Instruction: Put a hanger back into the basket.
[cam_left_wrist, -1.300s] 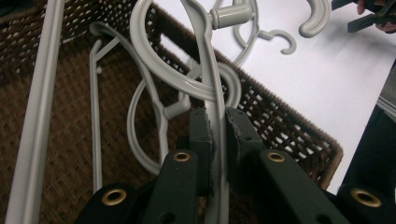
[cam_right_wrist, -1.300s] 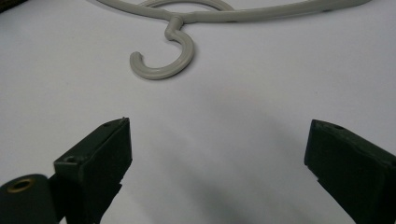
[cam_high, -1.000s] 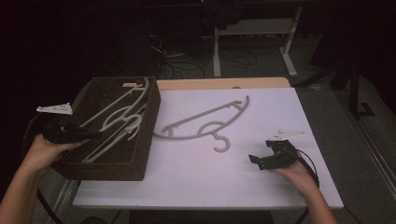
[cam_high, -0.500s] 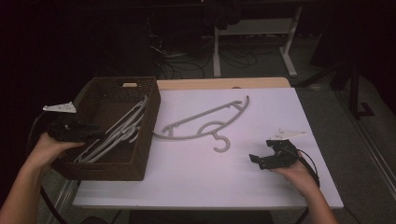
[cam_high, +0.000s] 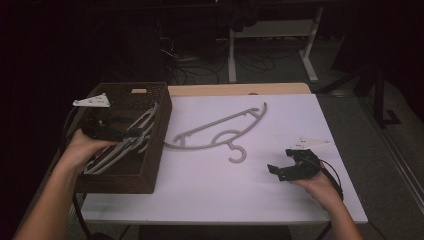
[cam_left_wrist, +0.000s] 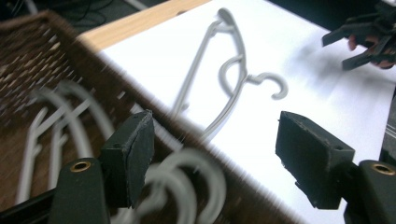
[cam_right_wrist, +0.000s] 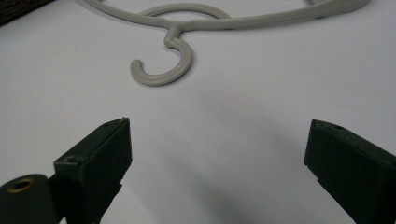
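Inside the brown woven basket (cam_high: 150, 137), at the left edge of the white table (cam_high: 210, 190), lies a loose bundle of grey hangers (cam_high: 117, 150), stretched lengthwise along it; their exact count cannot be told from the high view, though at least 2 curved bodies show. From the left gripper view the basket's wicker wall (cam_left_wrist: 28, 60) crosses the frame, with the grey hangers (cam_left_wrist: 70, 121) inside it and blurred hooks (cam_left_wrist: 191, 182) curling up near the rim, between the jaws.

Over the basket's middle hangs the left gripper (cam_high: 131, 133), held by the person's left hand (cam_high: 82, 150). Its jaws stand spread wide, nothing between the pads, and they touch no hanger as far as can be seen.

Outside the basket, 1 more grey hanger (cam_high: 220, 135) lies flat on the table, its left tip just beside the basket's right wall and its hook (cam_high: 239, 154) pointing toward the person. In the right gripper view that hook (cam_right_wrist: 163, 70) lies ahead of the jaws, apart from them.

Near the table's front right, the right gripper (cam_high: 276, 172) rests low in the right hand (cam_high: 320, 187), jaws wide apart and empty.
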